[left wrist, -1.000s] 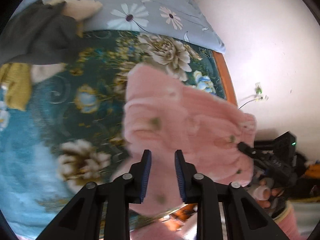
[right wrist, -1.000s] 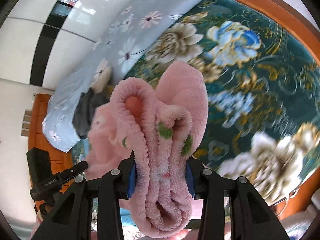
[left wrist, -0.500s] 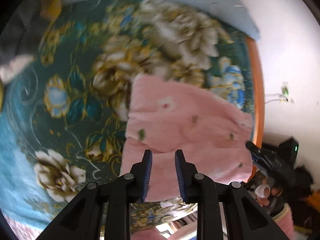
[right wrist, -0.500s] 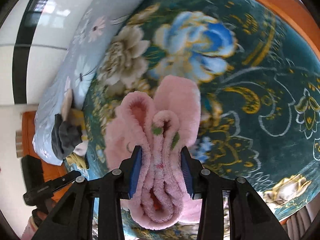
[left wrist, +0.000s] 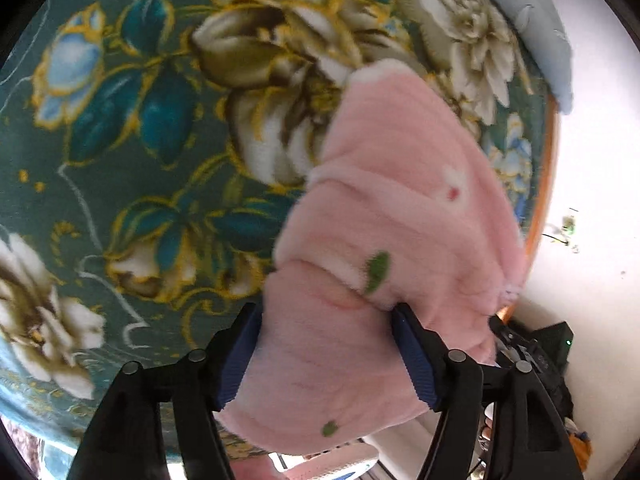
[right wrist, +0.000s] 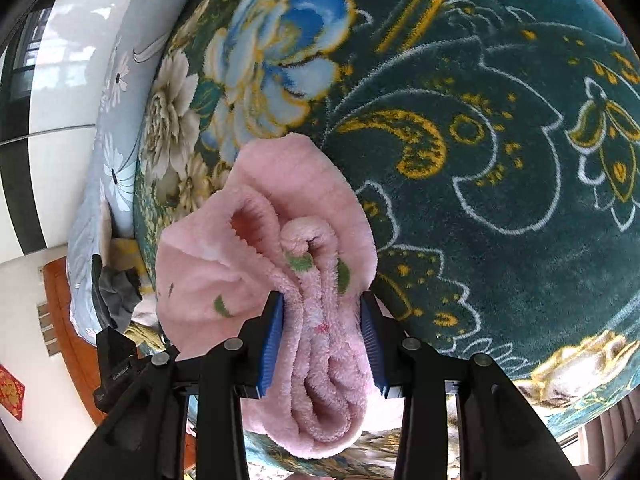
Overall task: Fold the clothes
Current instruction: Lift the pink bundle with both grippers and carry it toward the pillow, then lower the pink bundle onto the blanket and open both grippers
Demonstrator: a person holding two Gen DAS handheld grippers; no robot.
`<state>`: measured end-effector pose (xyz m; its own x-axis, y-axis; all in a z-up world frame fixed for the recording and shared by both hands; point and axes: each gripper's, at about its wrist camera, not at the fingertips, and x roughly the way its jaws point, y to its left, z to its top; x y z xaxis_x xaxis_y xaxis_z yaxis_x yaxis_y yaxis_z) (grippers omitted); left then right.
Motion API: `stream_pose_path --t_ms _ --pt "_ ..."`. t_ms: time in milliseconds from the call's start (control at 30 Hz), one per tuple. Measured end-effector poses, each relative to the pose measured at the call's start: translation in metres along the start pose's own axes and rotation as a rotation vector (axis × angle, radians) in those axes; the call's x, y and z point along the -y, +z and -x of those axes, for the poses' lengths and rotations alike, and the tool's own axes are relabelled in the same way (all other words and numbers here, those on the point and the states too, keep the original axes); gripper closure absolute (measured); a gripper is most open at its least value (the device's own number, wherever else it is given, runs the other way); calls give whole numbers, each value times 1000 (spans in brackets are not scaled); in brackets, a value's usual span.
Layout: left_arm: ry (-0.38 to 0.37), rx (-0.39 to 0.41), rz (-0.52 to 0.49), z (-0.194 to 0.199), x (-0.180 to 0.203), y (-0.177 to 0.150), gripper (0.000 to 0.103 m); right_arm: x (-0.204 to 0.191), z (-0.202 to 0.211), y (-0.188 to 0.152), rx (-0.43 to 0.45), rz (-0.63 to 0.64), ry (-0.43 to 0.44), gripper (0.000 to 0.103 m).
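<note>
A pink fleece garment [left wrist: 400,216] with small green marks lies folded on a teal floral blanket [left wrist: 132,128]. My left gripper [left wrist: 326,348] stands wide open, its blue pads either side of the garment's near edge. My right gripper [right wrist: 322,336] is shut on a bunched, rolled fold of the same pink garment [right wrist: 280,216], low over the blanket [right wrist: 500,140]. The right gripper's body shows in the left wrist view [left wrist: 532,356] at the far right.
A light blue daisy-print cover [right wrist: 112,128] lies along the far side of the bed. A dark grey garment [right wrist: 116,288] and yellow cloth sit on it. The bed's orange wooden edge [left wrist: 544,184] borders a white wall.
Both grippers have moved down close to the blanket with the garment. My left gripper, nearly closed before, has opened wide around the garment's edge. The right stays clamped on the fold.
</note>
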<state>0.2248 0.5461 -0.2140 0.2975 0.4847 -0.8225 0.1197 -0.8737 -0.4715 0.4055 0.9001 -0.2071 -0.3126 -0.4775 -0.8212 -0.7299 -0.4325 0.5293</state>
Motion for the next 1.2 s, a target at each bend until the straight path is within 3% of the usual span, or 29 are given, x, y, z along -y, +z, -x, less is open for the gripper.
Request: stream_pose_path --t_ms 33,67,100,200,333,800,867,933,1033,1133,1200 --pt "-6 -1 -2 -2 0 -1 49 -2 1 1 -1 4 0 64" --pt "-13 -2 -5 -4 1 -2 67 -4 4 1 0 10 3 64" --pt "-6 -2 -23 -3 3 -3 74 -7 6 0 1 17 8 65" --pt "-4 10 -117 5 17 -8 82 -16 14 -5 9 48 23 68" --pt "-45 62 -212 32 40 -12 83 -35 29 -4 21 115 49 69" --pt "-120 268 -396 112 110 61 84 -137 42 63 113 329 140 69" --pt "-139 310 -379 119 106 68 84 -146 47 70 150 345 162 69" --pt "-65 312 -339 111 99 80 83 -148 49 77 188 345 163 69" --pt "61 228 -211 83 70 104 83 -125 35 91 195 264 67 69" --pt "72 221 -133 81 50 110 83 -100 19 98 182 135 25 70" --pt "74 219 -158 80 55 110 82 -98 22 95 198 125 29 70"
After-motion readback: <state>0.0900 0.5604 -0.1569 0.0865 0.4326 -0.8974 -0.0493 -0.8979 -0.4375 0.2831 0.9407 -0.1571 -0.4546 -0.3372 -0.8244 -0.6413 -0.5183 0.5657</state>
